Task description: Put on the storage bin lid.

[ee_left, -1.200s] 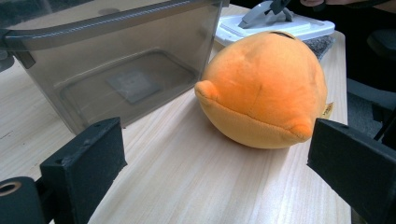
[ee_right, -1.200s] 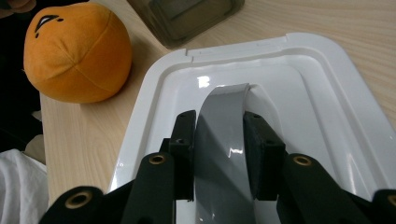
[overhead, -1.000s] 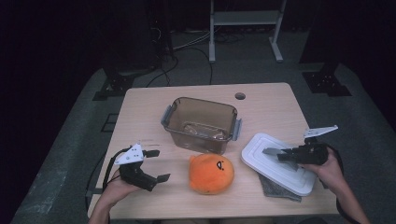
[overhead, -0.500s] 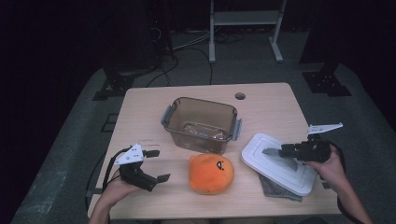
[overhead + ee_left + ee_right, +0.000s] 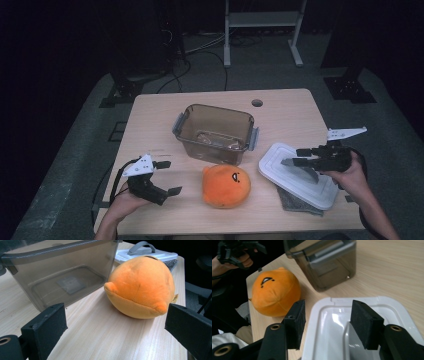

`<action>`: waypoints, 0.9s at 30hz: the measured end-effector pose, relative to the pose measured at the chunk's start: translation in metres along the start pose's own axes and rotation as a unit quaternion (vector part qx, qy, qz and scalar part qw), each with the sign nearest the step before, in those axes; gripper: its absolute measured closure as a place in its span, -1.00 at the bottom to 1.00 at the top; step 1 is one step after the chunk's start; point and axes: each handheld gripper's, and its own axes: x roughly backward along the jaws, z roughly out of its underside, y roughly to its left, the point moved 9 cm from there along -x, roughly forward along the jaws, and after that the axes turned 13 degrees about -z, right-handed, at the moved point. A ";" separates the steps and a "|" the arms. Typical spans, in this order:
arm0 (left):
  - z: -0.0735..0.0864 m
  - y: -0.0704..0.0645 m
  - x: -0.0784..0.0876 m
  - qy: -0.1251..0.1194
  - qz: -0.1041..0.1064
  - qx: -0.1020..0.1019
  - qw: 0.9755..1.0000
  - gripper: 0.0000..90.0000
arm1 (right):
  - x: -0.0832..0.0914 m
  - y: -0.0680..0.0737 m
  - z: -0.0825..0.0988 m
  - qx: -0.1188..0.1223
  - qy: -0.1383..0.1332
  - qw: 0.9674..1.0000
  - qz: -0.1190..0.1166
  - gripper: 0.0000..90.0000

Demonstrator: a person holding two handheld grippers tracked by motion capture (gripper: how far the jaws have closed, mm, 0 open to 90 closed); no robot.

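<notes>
A round orange plush (image 5: 226, 186) lies at the table's front middle, just before a brown see-through container (image 5: 215, 132). To the right a white lid (image 5: 305, 182) rests on a grey cloth (image 5: 295, 204). My right gripper (image 5: 295, 156) hovers over the lid. Its jaws have just been opening and stand apart above the lid (image 5: 392, 307), its grey handle beneath them, pressing on nothing. My left gripper (image 5: 171, 176) rests at the front left, open, aimed at the plush (image 5: 141, 287) a short way off. Nothing is between its jaws.
The container (image 5: 62, 272) looks empty apart from a patch on its floor. A round hole (image 5: 257, 103) sits in the tabletop at the back. Bare wood lies left of and behind the container. The other hand's gripper (image 5: 239, 247) shows far off in the right gripper view.
My right gripper has risen a little off the lid and its jaws have spread wider. The lid, plush, container and left gripper have stayed put.
</notes>
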 end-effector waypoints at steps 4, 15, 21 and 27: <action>0.000 0.000 0.001 -0.001 0.000 0.001 1.000 -0.94 | -0.009 0.010 -0.007 0.011 0.005 1.000 -0.013 -0.08; 0.000 0.001 0.001 -0.001 0.000 0.003 1.000 -0.94 | -0.035 0.042 -0.020 0.040 0.023 0.998 -0.052 -0.18; 0.001 0.001 0.001 -0.001 0.000 0.002 1.000 -0.94 | -0.049 0.058 -0.026 0.056 0.030 0.995 -0.072 -0.24; 0.001 0.002 0.001 0.000 -0.004 0.003 1.000 -0.94 | -0.061 0.076 -0.032 0.071 0.036 0.992 -0.094 -0.27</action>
